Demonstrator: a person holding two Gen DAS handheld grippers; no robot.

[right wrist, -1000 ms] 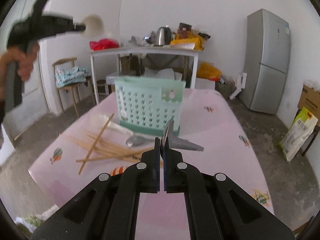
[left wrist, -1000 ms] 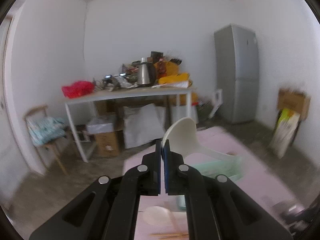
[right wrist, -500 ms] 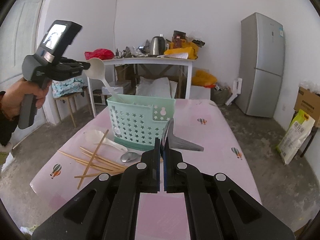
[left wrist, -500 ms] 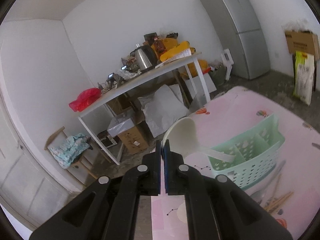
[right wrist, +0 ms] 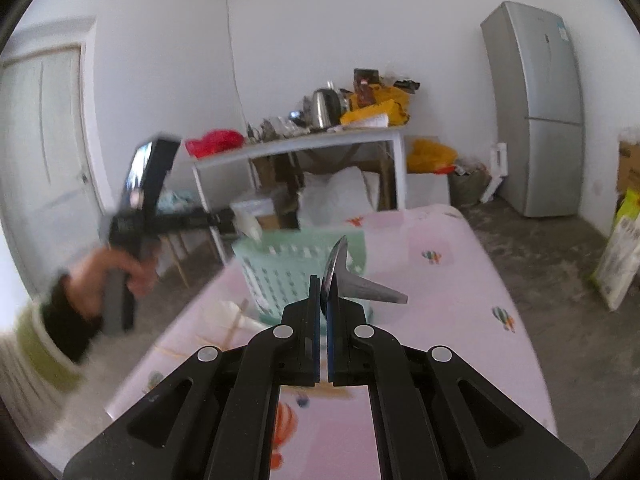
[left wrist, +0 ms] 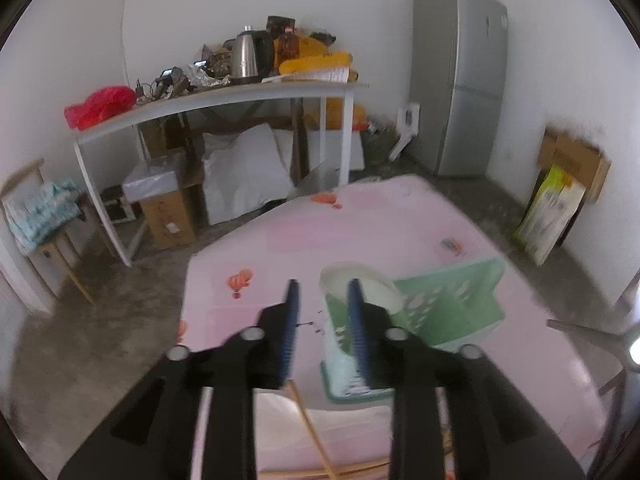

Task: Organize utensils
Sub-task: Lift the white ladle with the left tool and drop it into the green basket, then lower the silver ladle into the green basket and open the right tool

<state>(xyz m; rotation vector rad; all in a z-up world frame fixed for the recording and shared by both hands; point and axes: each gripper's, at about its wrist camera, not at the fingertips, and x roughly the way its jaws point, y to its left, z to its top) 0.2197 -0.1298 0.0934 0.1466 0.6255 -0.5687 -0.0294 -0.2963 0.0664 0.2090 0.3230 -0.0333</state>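
Black left gripper (left wrist: 320,320), nearest the left wrist lens, jaws opening, blue pads apart, nothing pinched between them. Just past the right pad, at about one o'clock: white plastic ladle-shaped spoon (left wrist: 362,286), bowl up, released into the pale green perforated plastic utensil basket (left wrist: 452,300). Below the fingers, toward six o'clock: light wooden chopsticks (left wrist: 310,432) lying loose on the pink balloon-print tablecloth (left wrist: 360,232). Farther out, at eleven o'clock: cluttered white side table (left wrist: 224,98); at two o'clock, grey fridge (left wrist: 460,80).

Black right gripper (right wrist: 323,300), close in the right wrist view, jaws pressed together on the bowl of a stainless steel spoon (right wrist: 360,286), handle sticking out toward three o'clock, held above the cloth and near the basket (right wrist: 280,268). At nine o'clock: left gripper (right wrist: 234,220), blurred, gripped by a hand (right wrist: 108,276), tip over the basket's left rim.

Progress, judged: one white spoon in the basket; steel spoon lifted but not yet dropped in. Left on the cloth at eight o'clock of the basket: another white plastic spoon (right wrist: 236,316) and the chopsticks. Roughly early to midway, sorting into compartments not verifiable through the blur.
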